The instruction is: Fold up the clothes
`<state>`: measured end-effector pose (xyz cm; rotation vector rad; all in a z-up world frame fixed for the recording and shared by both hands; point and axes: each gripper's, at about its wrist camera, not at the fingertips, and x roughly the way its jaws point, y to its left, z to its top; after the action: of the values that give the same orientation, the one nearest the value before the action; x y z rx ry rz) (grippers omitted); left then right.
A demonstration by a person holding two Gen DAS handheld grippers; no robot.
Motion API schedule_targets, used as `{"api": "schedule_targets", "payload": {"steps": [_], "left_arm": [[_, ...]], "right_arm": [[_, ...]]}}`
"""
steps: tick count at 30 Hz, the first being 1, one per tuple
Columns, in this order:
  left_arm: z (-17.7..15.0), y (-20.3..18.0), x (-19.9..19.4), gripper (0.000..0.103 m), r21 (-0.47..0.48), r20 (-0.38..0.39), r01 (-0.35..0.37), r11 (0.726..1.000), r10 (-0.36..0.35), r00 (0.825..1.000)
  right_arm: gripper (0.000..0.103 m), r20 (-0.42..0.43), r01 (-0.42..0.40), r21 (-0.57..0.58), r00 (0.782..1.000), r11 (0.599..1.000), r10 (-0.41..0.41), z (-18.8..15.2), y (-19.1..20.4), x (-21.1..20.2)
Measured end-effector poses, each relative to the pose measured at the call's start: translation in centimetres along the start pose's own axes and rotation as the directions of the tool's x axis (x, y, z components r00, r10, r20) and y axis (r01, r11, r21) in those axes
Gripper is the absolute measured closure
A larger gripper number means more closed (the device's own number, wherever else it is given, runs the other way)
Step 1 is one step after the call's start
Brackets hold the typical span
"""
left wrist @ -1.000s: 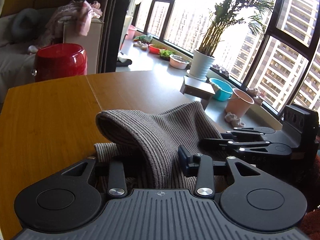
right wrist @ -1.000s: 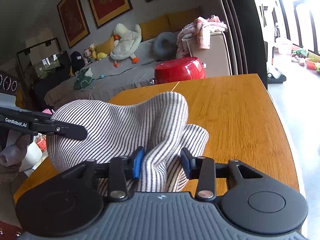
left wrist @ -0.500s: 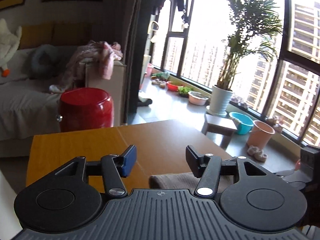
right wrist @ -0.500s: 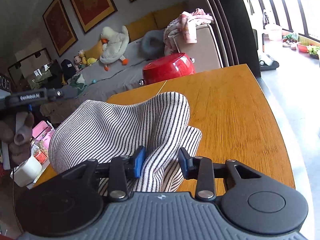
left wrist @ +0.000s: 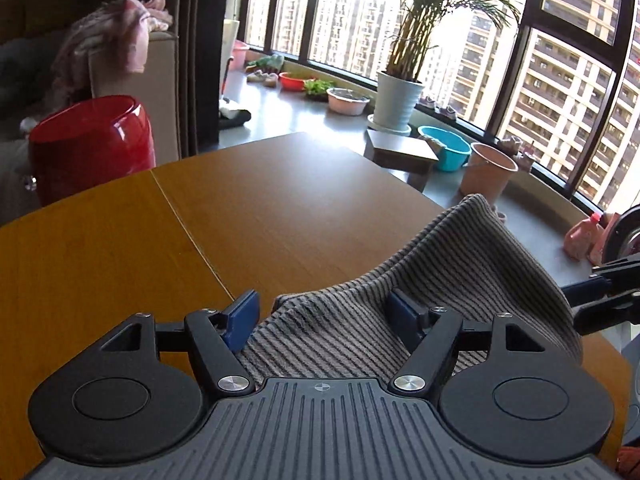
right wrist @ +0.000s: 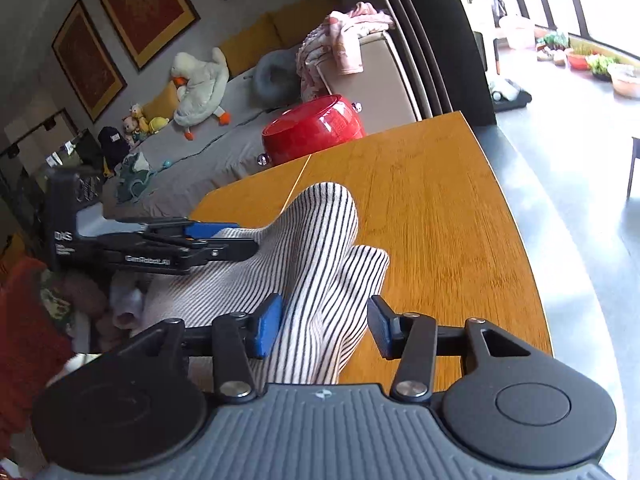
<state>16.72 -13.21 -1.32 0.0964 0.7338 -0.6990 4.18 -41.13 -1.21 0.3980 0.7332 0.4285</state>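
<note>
**Inspector A:** Item one, the striped garment (left wrist: 420, 292). It lies bunched on the wooden table (left wrist: 280, 208) near its near edge. A second ago a raised fold of it sat pinched in the left gripper (left wrist: 324, 314); half a second ago that gripper had lifted clear, and only a strip of cloth showed below it. Now the gripper is low again with the cloth spread between its fingers.

**Inspector B:** Jaw state, left?

**Inspector A:** Wide apart, holding nothing. The cloth's edge lies just inside the left blue pad; the right pad sits over the fabric (contact cannot be confirmed).

**Inspector B:** And the right side?

**Inspector A:** In the right wrist view, the garment (right wrist: 316, 264) rises in a hump between the fingers of the right gripper (right wrist: 324, 326). Earlier those jaws were closed on it; now they stand open. The left pad appears to touch the fabric, while a clear gap separates the right pad from it.

**Inspector B:** Surroundings?

**Inspector A:** The left gripper (right wrist: 208, 246) reaches over the cloth's far side in that view. A red container (right wrist: 312, 128) stands beyond the table.
</note>
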Motion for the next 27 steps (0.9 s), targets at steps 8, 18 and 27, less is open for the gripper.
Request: {"api": "schedule_targets", "payload": {"steps": [8,18,27], "left_arm": [[-0.5,0.4,-0.3,0.025,-0.054,0.007,-0.012,0.998,0.012,1.000],[-1.4,1.2,-1.9,0.026,-0.134,-0.043,-0.001,0.991,-0.005,0.999],[-4.0,0.6,-5.9,0.026,-0.133,-0.074,0.040,0.990,-0.050,0.996]], "right_arm": [[0.034,-0.204,-0.157,0.248,0.956,0.956,0.209,-4.6,2.1,0.5],[0.038,-0.153,-0.100,0.333,0.975,0.938,0.158,-3.0,0.4,4.0],[0.038,-0.069,-0.037,0.293,0.996,0.955,0.060,0.6,-1.2,5.5]]}}
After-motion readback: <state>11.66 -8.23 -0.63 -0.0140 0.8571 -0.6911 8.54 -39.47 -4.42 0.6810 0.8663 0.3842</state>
